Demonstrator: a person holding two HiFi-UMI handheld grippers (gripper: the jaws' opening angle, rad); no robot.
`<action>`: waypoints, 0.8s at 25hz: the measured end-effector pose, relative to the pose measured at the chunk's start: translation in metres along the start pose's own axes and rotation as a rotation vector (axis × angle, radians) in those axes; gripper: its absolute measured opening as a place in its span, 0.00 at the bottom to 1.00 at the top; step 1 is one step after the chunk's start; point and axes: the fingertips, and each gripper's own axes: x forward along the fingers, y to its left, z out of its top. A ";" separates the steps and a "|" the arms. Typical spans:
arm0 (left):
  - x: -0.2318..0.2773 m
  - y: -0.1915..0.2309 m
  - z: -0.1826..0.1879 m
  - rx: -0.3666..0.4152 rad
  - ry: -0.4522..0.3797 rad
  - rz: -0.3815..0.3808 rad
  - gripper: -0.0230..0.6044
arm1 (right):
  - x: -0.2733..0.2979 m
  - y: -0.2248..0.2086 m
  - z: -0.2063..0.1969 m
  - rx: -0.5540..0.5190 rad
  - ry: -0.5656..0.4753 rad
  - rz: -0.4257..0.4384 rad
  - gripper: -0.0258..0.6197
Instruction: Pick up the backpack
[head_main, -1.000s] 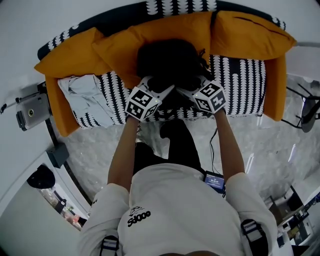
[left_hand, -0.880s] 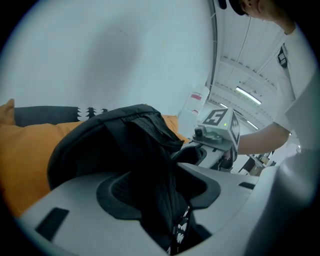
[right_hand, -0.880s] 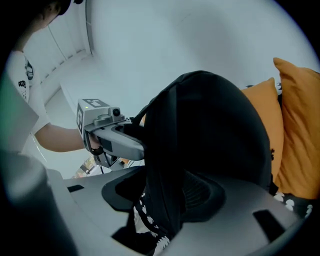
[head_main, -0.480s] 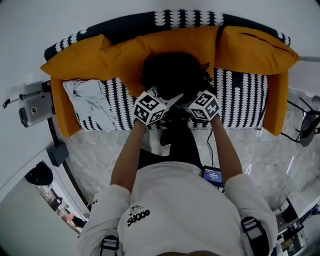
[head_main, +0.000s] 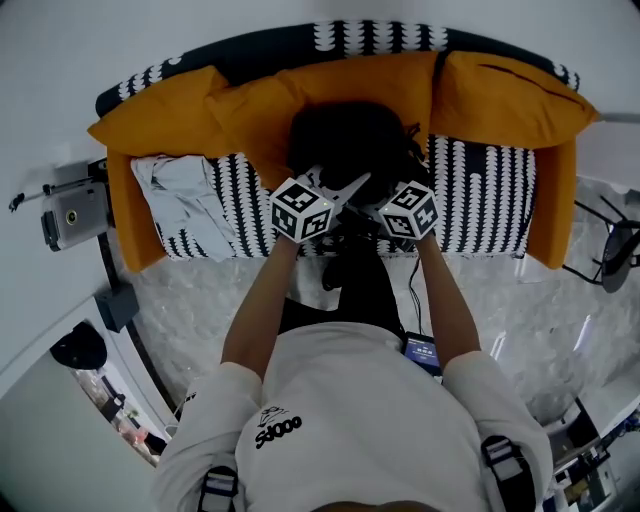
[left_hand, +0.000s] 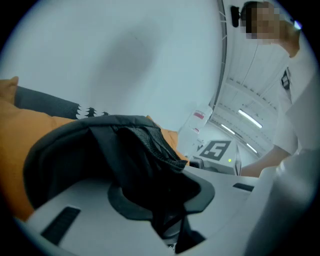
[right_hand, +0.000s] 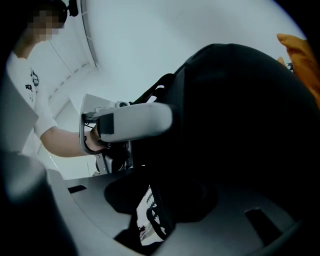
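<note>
Left gripper view: the left gripper (left_hand: 162, 196), whose jaws have just been closing, pinches a fold of the black backpack (head_main: 345, 140). The right gripper (right_hand: 165, 200), also just closing, is wide around a strap, with a gap still showing. The backpack sits mid-seat on the sofa (head_main: 480, 190), against the orange cushions (head_main: 330, 85) along its back edge.

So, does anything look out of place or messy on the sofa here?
Only at the head view's left end of the sofa: a light grey garment lies crumpled on the seat, and the orange cushion behind it sits tilted. The backpack looks intact, and nothing is spilled.
</note>
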 end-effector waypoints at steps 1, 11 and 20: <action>-0.004 -0.003 0.004 -0.017 -0.014 -0.004 0.20 | 0.000 0.007 0.002 0.000 -0.009 0.003 0.30; -0.044 -0.066 0.012 0.097 0.070 -0.094 0.13 | -0.015 0.080 0.009 -0.034 -0.032 0.019 0.18; -0.098 -0.121 0.013 0.072 0.078 -0.199 0.13 | -0.030 0.158 0.008 -0.109 -0.028 -0.011 0.13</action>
